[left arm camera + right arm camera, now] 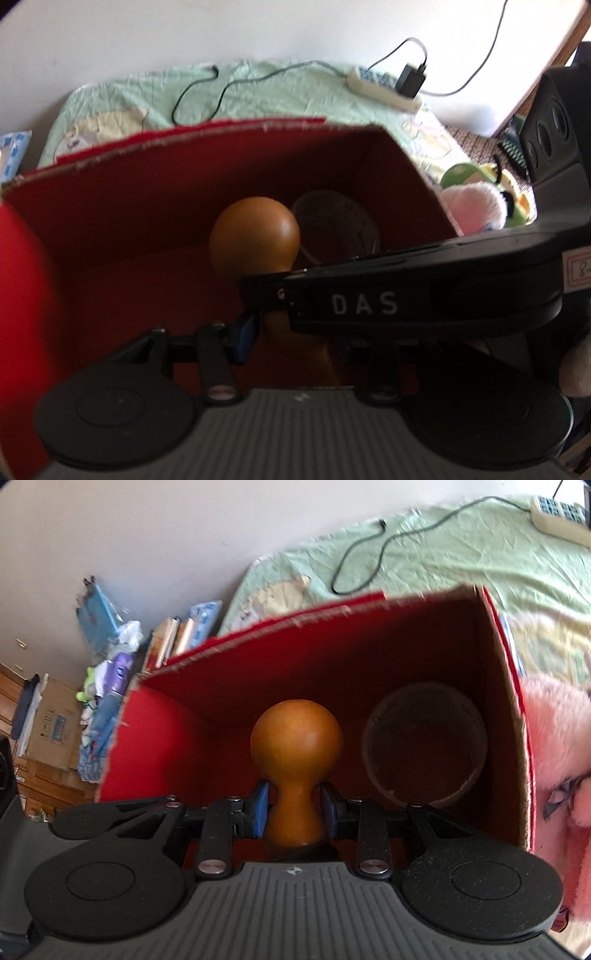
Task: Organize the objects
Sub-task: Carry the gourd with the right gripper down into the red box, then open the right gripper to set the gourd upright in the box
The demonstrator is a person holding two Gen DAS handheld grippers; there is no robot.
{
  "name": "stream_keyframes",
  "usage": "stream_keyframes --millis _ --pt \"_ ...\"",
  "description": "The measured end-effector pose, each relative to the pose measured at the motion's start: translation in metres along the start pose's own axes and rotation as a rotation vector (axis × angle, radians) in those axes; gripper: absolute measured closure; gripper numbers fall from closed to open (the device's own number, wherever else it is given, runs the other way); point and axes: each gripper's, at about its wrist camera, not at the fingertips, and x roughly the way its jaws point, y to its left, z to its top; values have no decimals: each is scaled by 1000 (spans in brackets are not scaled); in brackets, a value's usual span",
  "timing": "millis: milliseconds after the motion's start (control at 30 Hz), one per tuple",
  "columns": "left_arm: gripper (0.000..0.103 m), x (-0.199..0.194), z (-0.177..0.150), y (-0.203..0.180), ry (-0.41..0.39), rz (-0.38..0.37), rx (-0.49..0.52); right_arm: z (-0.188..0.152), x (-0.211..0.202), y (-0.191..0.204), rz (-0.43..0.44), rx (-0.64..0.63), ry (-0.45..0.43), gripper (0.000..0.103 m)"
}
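1. Nearest in the right wrist view, the right gripper (294, 806) is seen with its blue pads (260, 806) pressed on the thin neck of a brown wooden gourd (296, 738). The jaws are clenched on the gourd.

2. The gourd is held with its long way pointing straight out from the jaws. The round ball end is farthest from the gripper, and the fat base is hidden behind the gripper body.

3. The ball end is held inside the open red box (236, 672). Whether it is touching the box floor cannot be told.

4. In the left wrist view, the same gourd (255, 232) is seen in the red box (155, 192). Only one blue pad (244, 338) of the left gripper (291, 339) can be seen. The other side is hidden by a black bar with white letters, which looks like part of the right tool. Whether the left jaws are closed or released cannot be told.

5. The right gripper is judged to be the one doing the job, since the gourd is already in its grasp.

6. Just past the gourd, to its right, a round clear tub (424, 746) is seen in the box's far corner. The two are near but apart. Free floor is seen to the gourd's left.

7. Outside the box, a pink fluffy toy (557, 738) lies by its right wall.

8. Farthest away, a green sheet (461, 546) with a black cable (369, 554) and a power strip (554, 513) is seen.
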Motion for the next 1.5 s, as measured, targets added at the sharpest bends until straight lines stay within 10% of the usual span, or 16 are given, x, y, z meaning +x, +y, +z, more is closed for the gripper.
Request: stream_keyframes --millis 167,967,1500 --pt "43 8 1 -1 25 46 -7 1 2 0 -46 16 17 70" --pt "38 10 5 3 37 139 -44 1 -1 -1 -134 40 28 74" --pt "32 -42 -13 -17 -58 348 -66 -21 -39 6 -158 15 -57 73"
